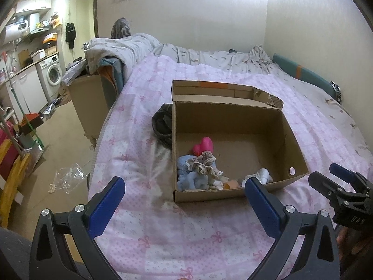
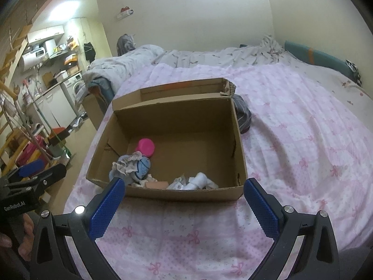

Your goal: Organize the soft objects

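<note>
An open cardboard box (image 1: 296, 144) (image 2: 239, 140) sits on a pink quilted bed. Inside lie a pink soft toy (image 1: 203, 145) (image 2: 146, 147), a blue plush with lace trim (image 1: 194, 175) (image 2: 136, 166), a white sock bundle (image 1: 262, 175) (image 2: 198, 180) and a small orange piece (image 1: 230, 183) (image 2: 157, 184). My left gripper (image 1: 184, 187) is open and empty, just before the box's near wall. My right gripper (image 2: 184, 187) is open and empty at the same near wall; it also shows at the right edge of the left wrist view (image 1: 326, 177).
A dark grey garment (image 1: 163, 123) (image 2: 242, 114) lies on the bed beside the box. The bed's left edge (image 1: 98, 144) drops to the floor, where a plastic bag (image 1: 67, 177) lies. Rumpled bedding (image 1: 130, 49) is piled at the far end.
</note>
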Tool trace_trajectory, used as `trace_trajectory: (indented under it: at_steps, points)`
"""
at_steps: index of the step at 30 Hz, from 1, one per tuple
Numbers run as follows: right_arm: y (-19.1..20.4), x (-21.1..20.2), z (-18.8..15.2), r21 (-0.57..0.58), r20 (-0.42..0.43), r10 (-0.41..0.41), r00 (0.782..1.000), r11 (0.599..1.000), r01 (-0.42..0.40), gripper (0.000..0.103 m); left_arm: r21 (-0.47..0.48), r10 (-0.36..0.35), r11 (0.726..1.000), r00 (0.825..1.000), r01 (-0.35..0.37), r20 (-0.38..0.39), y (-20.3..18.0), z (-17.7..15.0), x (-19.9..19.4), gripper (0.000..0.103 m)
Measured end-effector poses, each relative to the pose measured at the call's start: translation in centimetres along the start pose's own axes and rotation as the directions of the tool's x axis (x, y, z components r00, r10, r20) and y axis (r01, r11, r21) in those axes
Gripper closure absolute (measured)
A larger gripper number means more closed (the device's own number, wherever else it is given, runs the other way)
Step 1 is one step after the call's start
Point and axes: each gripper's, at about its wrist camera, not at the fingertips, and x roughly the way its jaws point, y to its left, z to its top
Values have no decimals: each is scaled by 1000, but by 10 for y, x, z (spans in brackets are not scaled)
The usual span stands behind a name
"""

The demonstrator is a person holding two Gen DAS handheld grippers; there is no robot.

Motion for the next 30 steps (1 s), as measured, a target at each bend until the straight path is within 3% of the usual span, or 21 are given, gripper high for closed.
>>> trace_trajectory:
  at_steps: [30]
  points:
    - [2,1,-1,-16,0,-6,1000,1000,6,0,21,-7,1000,1000,6,7,-7,-4,0,0]
